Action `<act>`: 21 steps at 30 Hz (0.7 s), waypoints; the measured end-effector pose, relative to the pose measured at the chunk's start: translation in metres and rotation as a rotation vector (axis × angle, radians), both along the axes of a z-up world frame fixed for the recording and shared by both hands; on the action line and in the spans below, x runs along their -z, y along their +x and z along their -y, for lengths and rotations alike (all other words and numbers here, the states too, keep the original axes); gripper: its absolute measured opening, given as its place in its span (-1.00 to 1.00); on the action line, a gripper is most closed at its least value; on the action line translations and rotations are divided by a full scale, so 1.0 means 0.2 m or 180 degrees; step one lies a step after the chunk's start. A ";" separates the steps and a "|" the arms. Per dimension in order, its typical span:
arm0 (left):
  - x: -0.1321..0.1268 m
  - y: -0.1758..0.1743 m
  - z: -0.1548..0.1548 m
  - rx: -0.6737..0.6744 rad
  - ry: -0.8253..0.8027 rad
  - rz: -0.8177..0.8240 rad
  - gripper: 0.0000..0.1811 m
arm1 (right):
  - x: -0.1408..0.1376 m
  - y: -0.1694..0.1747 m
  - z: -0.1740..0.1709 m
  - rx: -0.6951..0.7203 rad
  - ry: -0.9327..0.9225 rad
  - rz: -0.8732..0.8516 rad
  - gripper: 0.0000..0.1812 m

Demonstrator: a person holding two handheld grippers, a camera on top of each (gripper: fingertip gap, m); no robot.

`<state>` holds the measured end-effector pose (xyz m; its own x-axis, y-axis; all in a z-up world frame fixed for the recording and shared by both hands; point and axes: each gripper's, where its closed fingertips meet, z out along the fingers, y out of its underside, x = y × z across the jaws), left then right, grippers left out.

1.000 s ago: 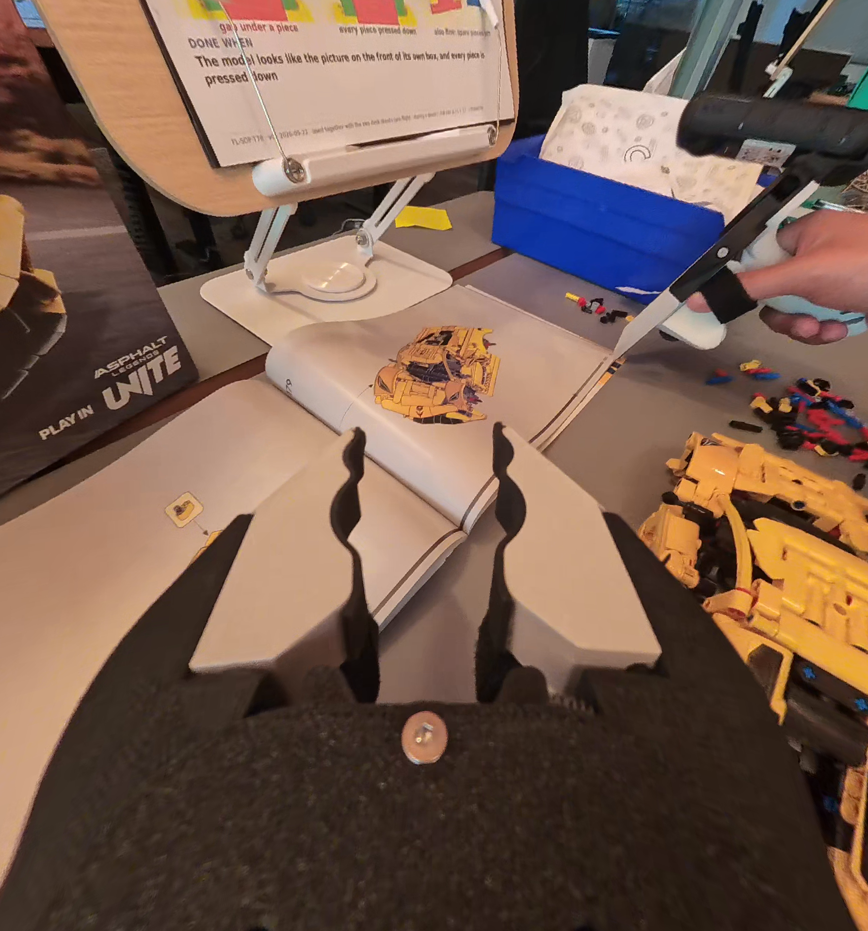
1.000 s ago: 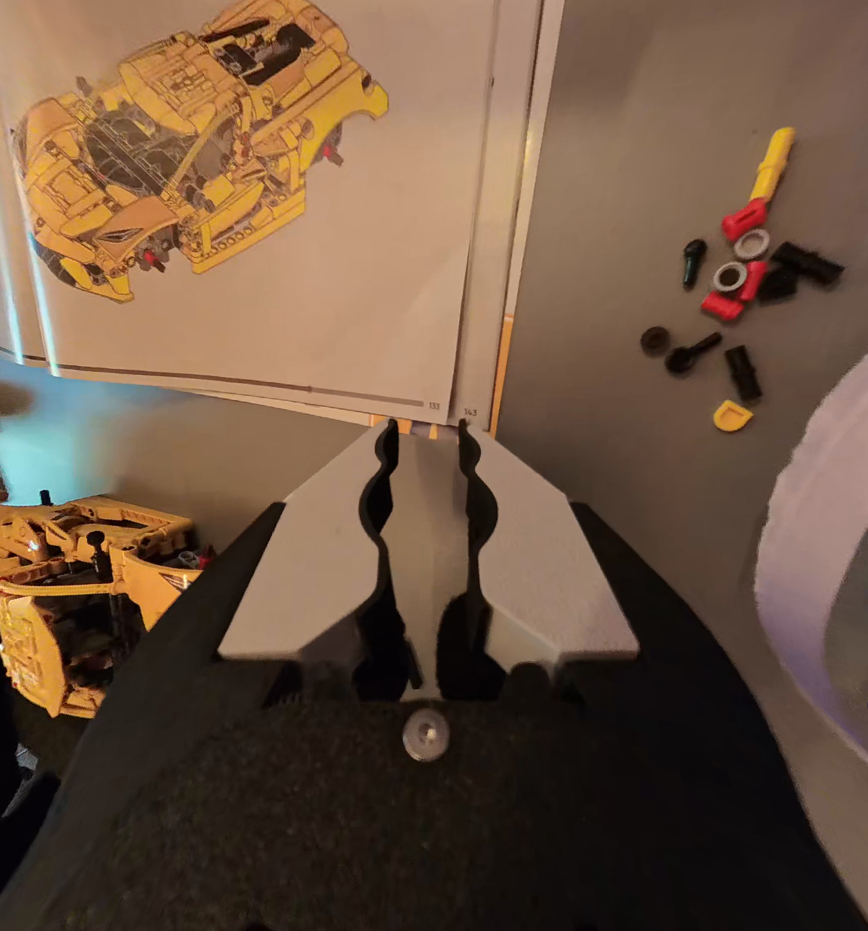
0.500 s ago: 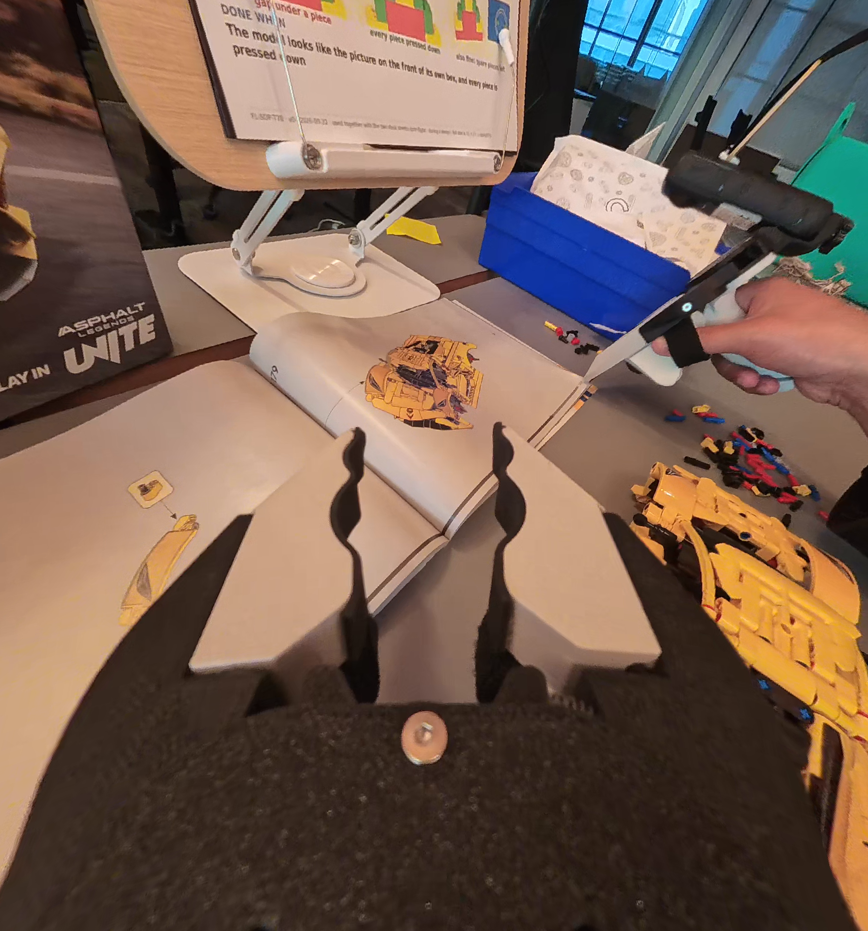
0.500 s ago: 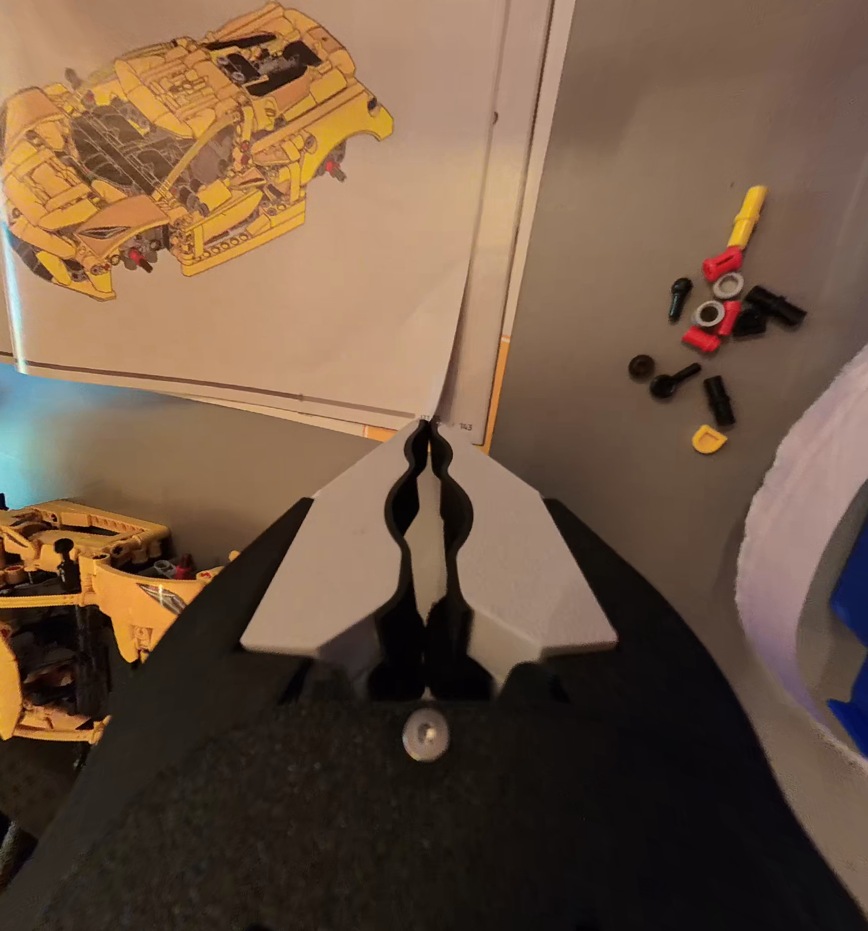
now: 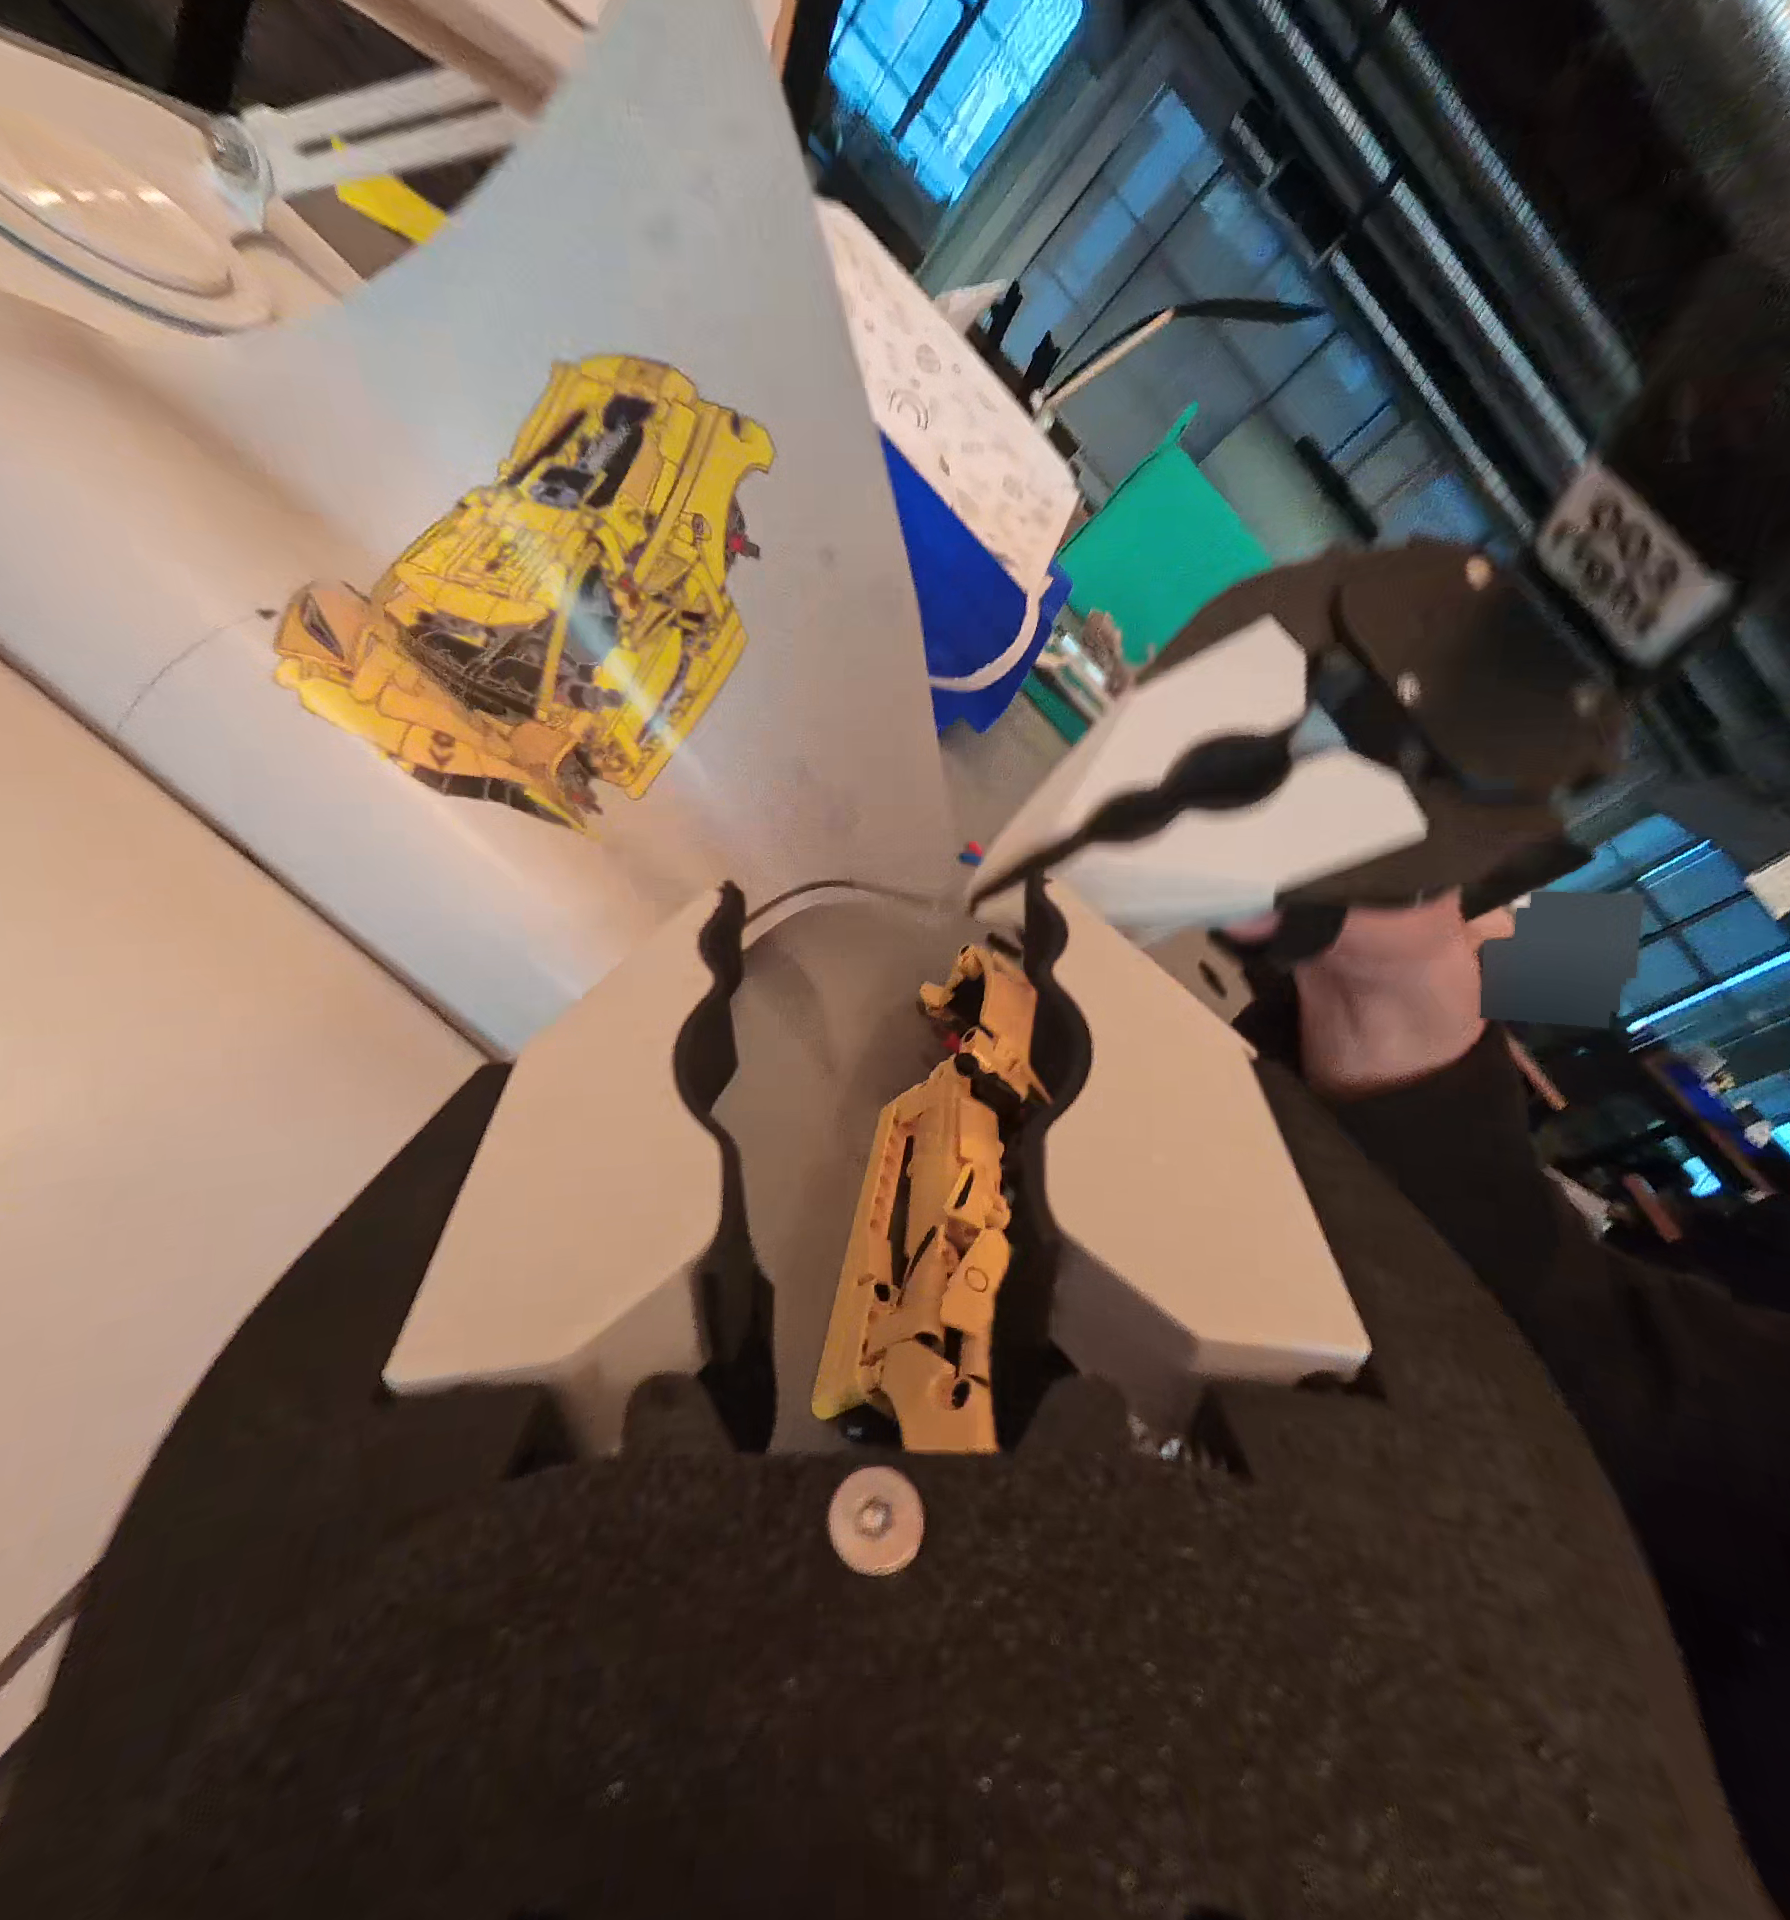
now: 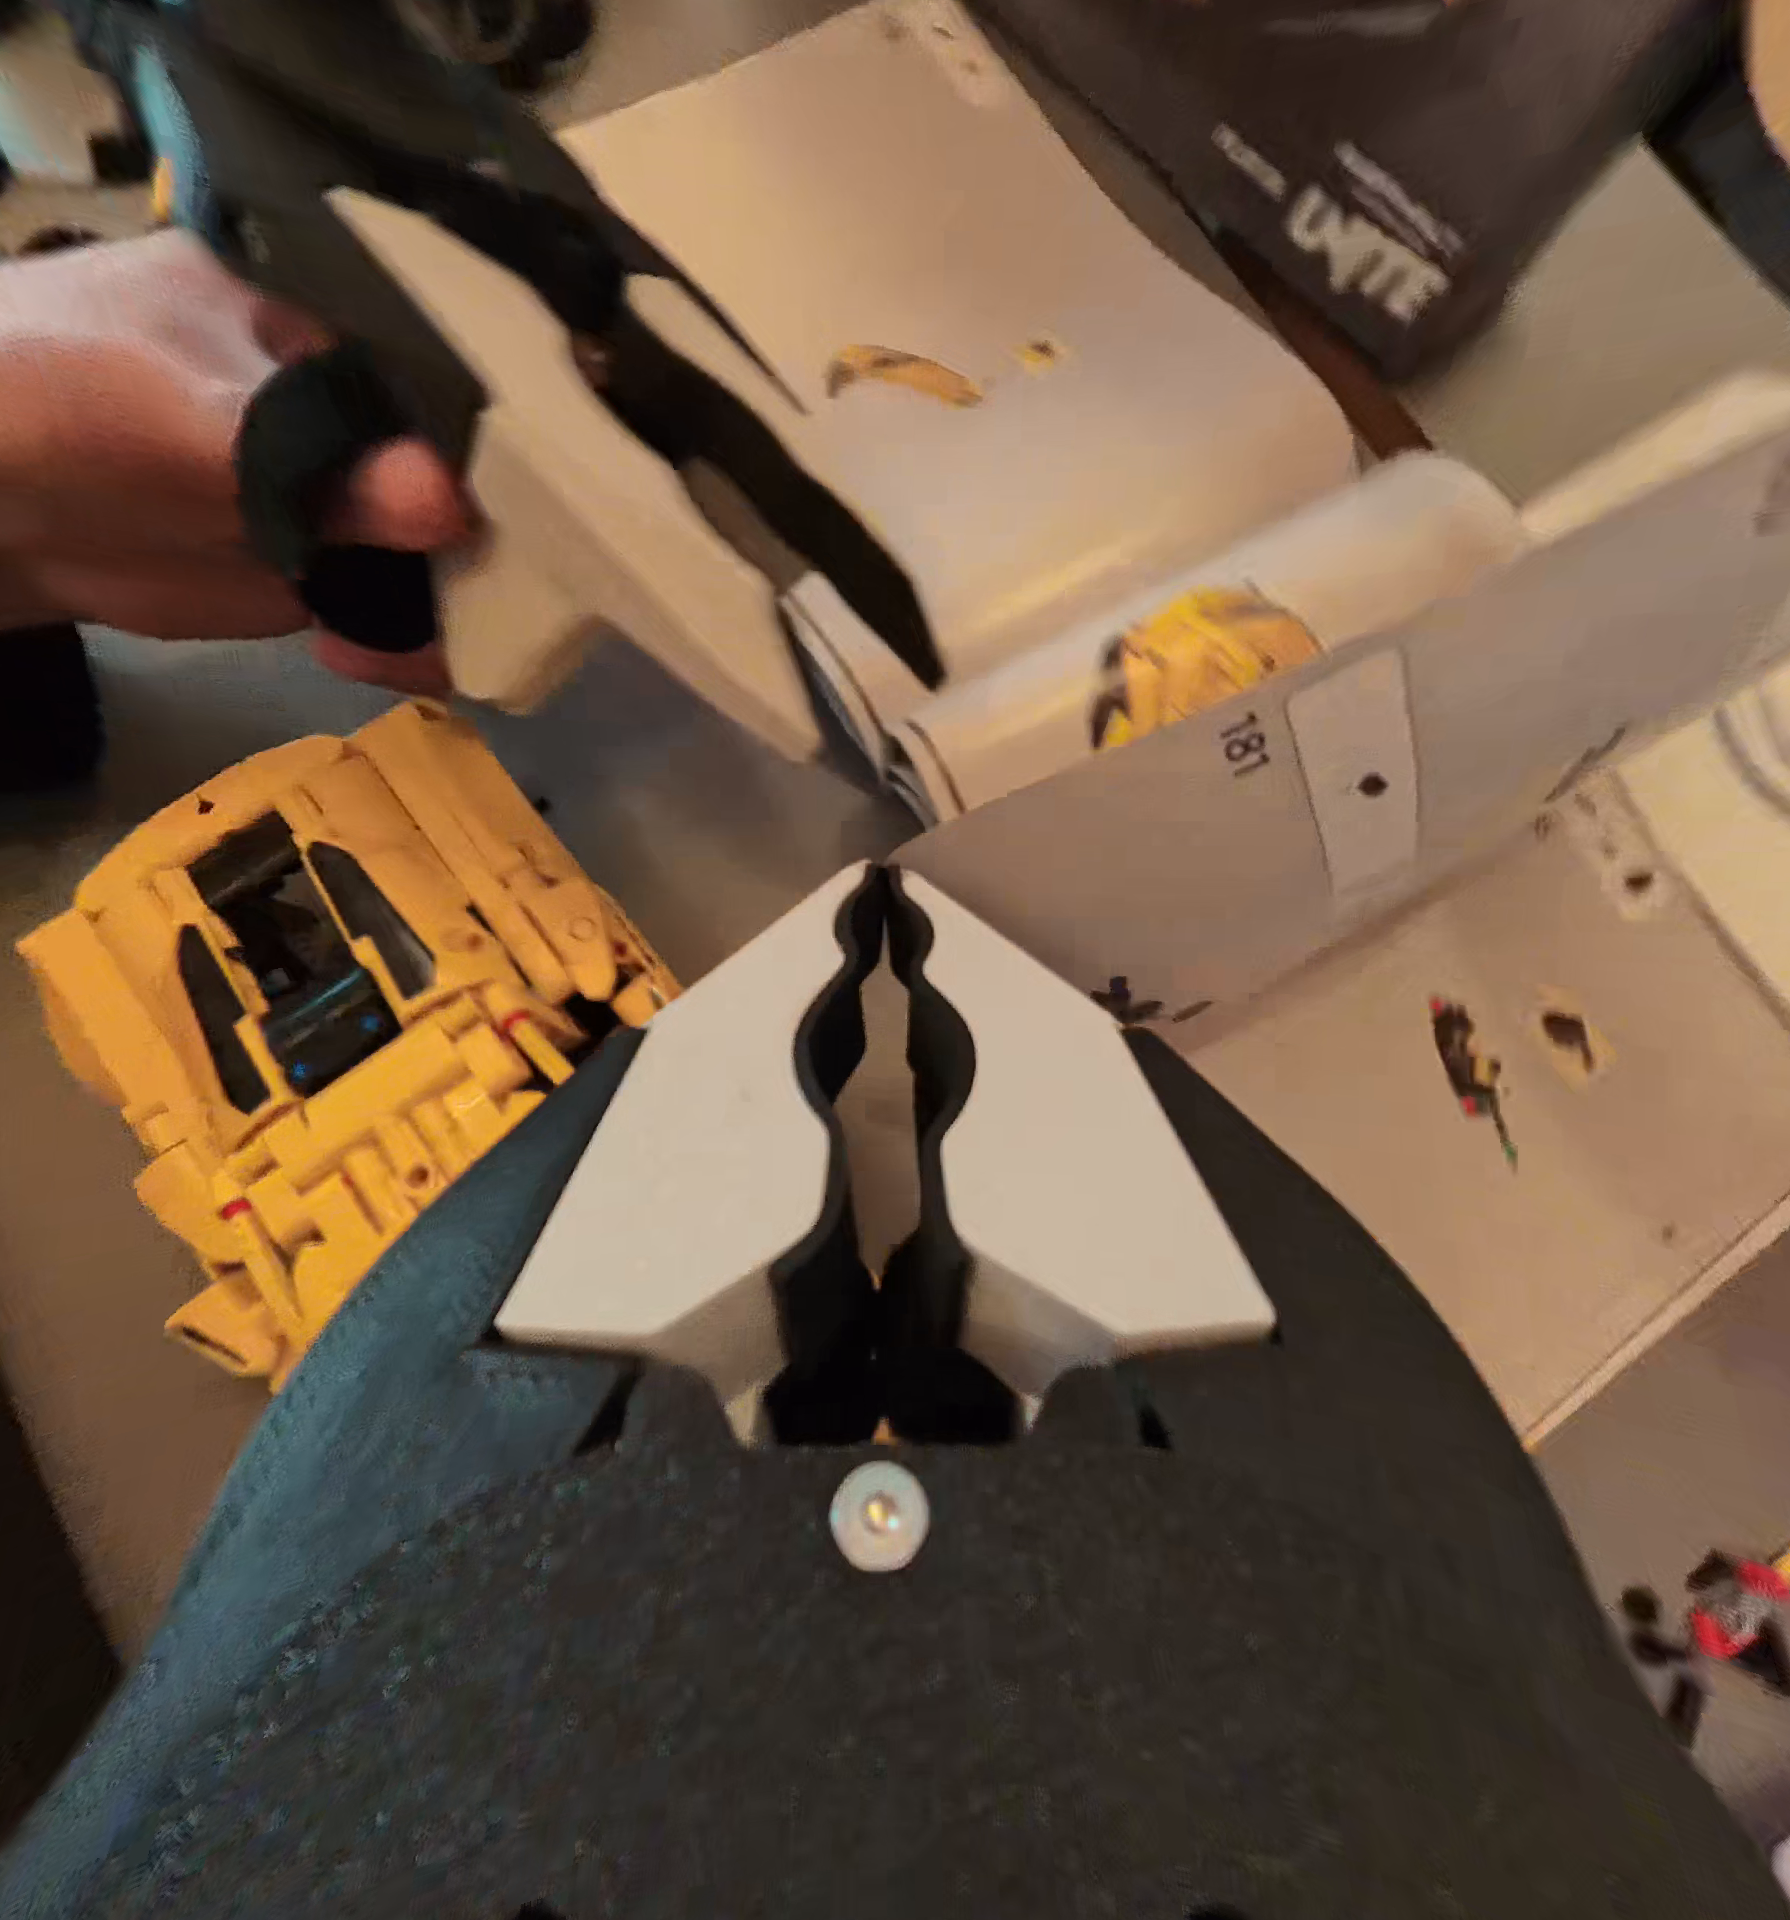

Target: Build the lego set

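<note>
Right gripper pinches a lifted instruction booklet page at frame center; left gripper spread, empty. Yellow lego car sits on table, left of frame.

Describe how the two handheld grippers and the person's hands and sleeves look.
Both grippers, left and right, have pale grey wedge-shaped fingers with wavy black pads on the inner edges, set in a rough black body with a silver screw at its centre. The hand wears black finger loops; the other arm has a dark sleeve.
</note>
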<state>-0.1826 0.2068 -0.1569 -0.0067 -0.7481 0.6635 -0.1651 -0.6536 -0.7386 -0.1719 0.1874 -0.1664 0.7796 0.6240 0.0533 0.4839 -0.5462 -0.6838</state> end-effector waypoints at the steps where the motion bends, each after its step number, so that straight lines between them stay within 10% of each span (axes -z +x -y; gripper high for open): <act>1: -0.02 -0.01 -0.01 -0.0027 -0.0060 0.0079 -0.40 | 0.01 -0.06 0.00 -0.0095 0.0076 0.0133 -1.00; 7: -0.06 -0.06 -0.06 -0.0099 -0.0310 0.0267 -0.44 | 0.07 -0.24 -0.01 -0.0453 0.0375 0.0552 -1.00; 9: -0.02 -0.08 -0.10 -0.0188 -0.0279 0.0176 -0.89 | 0.07 -0.24 -0.01 -0.0408 0.0410 0.0487 -1.00; 12: 0.01 -0.15 -0.16 -0.0351 -0.0374 0.0062 -1.00 | 0.00 -0.24 -0.02 -0.0369 0.0686 0.0186 -0.98; 21: 0.00 -0.35 -0.31 -0.0674 -0.0533 0.0101 -1.00 | -0.23 0.28 -0.15 0.0627 0.1824 -0.0296 -0.63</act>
<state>-0.2519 0.2686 -0.1565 0.1156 -0.6149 0.7800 0.0098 -0.7846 -0.6200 -0.1152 0.2170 -0.1206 0.8949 0.3599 0.2640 0.3355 -0.1523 -0.9296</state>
